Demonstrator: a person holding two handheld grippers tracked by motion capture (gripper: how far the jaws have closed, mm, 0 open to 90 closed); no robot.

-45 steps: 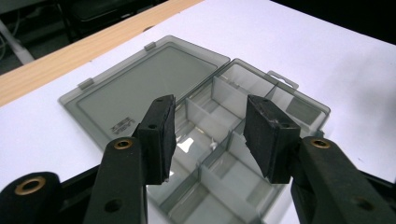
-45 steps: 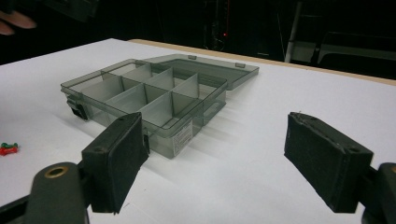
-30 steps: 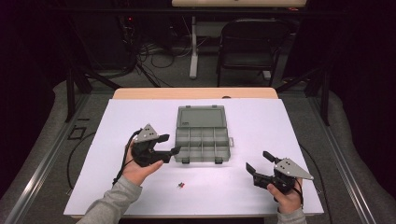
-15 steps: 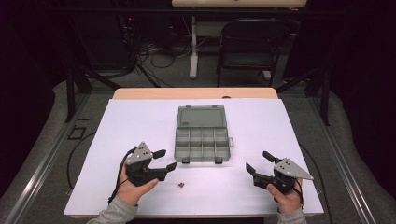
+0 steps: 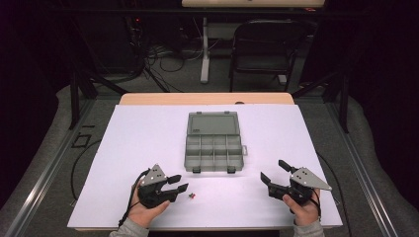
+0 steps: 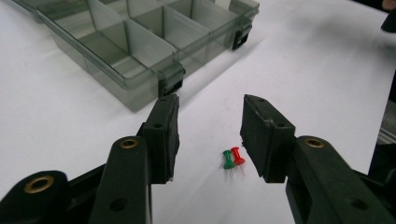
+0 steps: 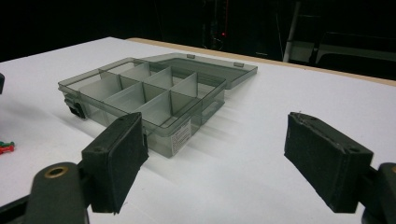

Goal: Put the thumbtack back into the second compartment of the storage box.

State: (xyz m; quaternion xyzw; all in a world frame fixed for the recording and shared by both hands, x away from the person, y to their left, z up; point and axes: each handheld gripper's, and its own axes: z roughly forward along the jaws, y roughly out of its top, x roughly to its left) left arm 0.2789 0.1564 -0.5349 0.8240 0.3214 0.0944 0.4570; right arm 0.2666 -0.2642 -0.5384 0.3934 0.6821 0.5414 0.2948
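Two push pins, one green (image 6: 227, 159) and one red (image 6: 237, 155), lie side by side on the white table (image 5: 148, 133); from above they are a small speck (image 5: 191, 196). My left gripper (image 5: 179, 183) is low over them. Its jaws have just been closing and are half apart, and the pins lie between them close to the right-hand pad (image 6: 261, 135), which does not touch them. My right gripper (image 5: 272, 169) rests at the near right, open and holding nothing. In its view the pins (image 7: 5, 147) lie at the far left.
A smoky clear organizer box (image 5: 214, 168) sits mid-table with its lid (image 5: 213, 123) laid open at the far side; its compartments look empty. Its front latches (image 6: 170, 84) are just beyond my left jaws. A chair and cables stand behind the table.
My left gripper came down and back toward the table's near edge, beside the pins, and its jaws narrowed. The right gripper has not moved.
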